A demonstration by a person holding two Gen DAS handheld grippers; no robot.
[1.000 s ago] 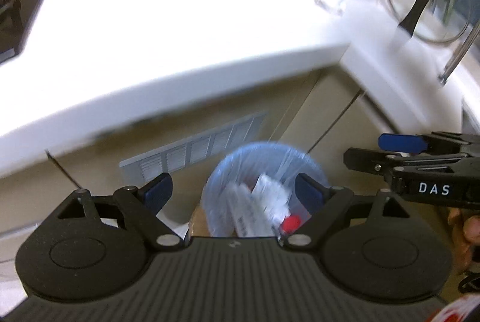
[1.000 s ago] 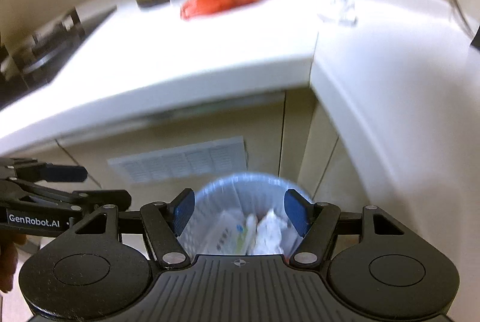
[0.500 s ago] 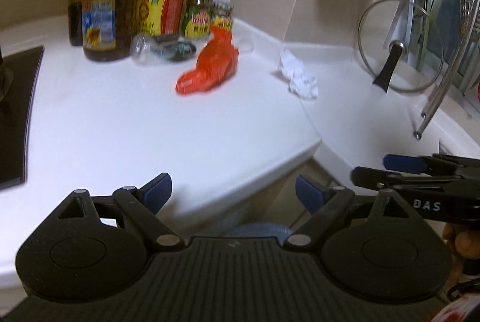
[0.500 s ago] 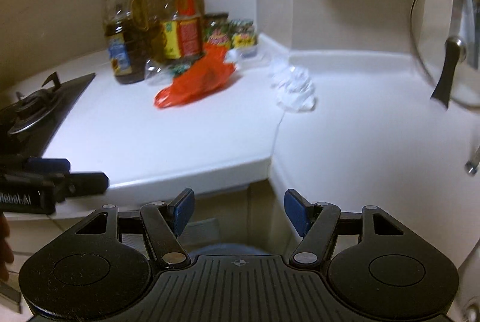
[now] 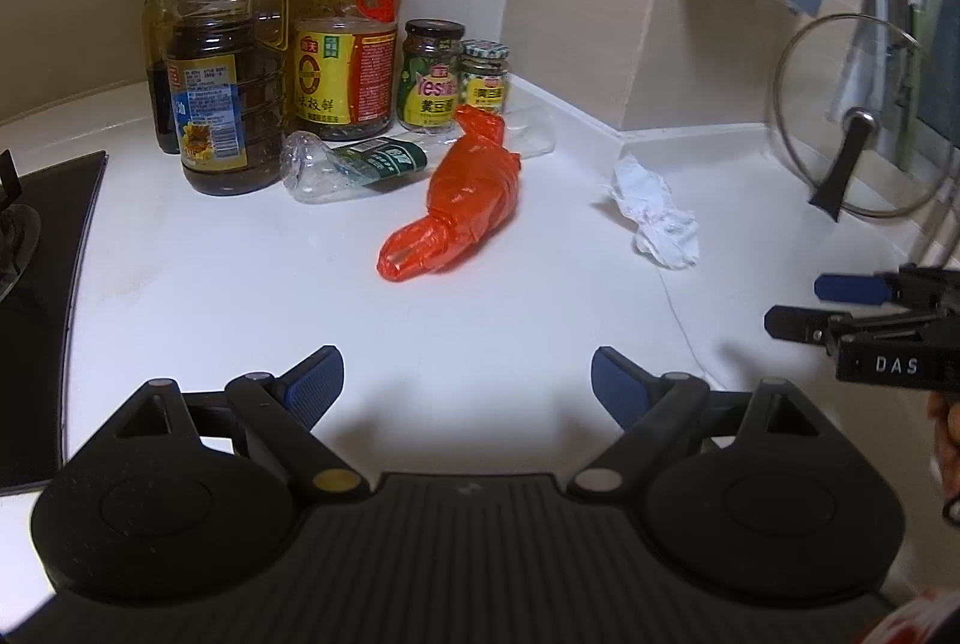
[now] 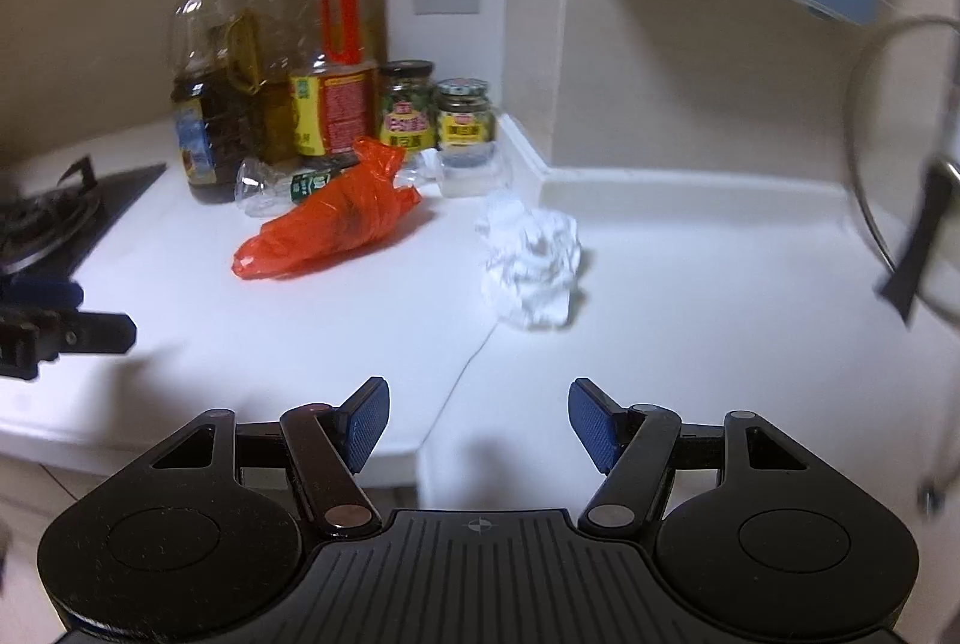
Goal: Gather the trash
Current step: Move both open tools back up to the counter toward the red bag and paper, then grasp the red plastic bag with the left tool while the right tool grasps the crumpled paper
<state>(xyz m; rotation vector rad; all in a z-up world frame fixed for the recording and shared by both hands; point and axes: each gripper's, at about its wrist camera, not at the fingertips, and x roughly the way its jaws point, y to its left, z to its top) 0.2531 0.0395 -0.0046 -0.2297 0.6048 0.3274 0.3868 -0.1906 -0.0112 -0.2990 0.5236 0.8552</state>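
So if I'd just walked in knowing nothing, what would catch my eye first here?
Probably the bright orange plastic bag lying in the middle of the white counter, with a crumpled white paper to its right. Behind the bag, a clear empty bottle lies on its side before a row of oil bottles. Up close, the left gripper and right gripper hang open, holding nothing.

Red bag (image 5: 462, 200), white crumpled paper (image 5: 657, 215)

Both grippers, left gripper (image 5: 467, 383) & right gripper (image 6: 478, 422), are showing matte black bodies w/ ribbed tops, round side discs, silver pivot screws, blue pads (image 6: 366, 422); white "DAS" lettering.
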